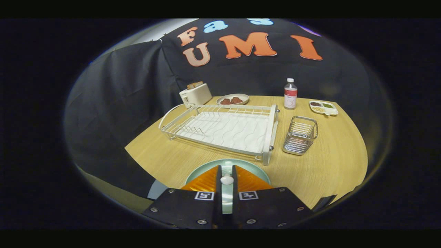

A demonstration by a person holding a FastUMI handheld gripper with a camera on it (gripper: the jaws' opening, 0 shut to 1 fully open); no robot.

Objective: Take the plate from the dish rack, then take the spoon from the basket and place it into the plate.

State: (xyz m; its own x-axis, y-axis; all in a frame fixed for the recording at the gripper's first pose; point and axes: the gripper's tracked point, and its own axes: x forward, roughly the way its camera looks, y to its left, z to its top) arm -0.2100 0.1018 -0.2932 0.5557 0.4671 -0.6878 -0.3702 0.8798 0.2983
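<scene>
Gripper view, claw: the gripper (227, 179) sits low over the wooden table (330, 172), its fingers drawn narrow with a small pale rounded thing (227, 179) in the slot between them. It looks like the spoon's end, though the spoon's length is hidden, so that is a judgement.
Gripper view, plate: the pale green plate (206, 168) lies flat on the table directly under the fingers, its rim curving out at 10 and 2 o'clock from the fingertips, already out of the rack.
Gripper view, rack: the white wire dish rack (224, 129) stands just beyond the plate at 12 o'clock, with no dishes in it.
Gripper view, basket: the wire cutlery basket (300, 135) stands at 2 o'clock from the fingers, beside the rack's right end; no handle shows above its rim.
Gripper view, background: a toaster (195, 94), a dish of brown food (233, 100), a bottle (290, 93) and a divided snack tray (323, 107) line the far edge, well apart from the work.
Step in hand: likely setting the spoon into the plate.
Doing it well: lower until the spoon rests on the plate's flat centre, keep it level, part the fingers gently, then lift straight up so nothing skids toward the rim or the rack's near rail.
</scene>
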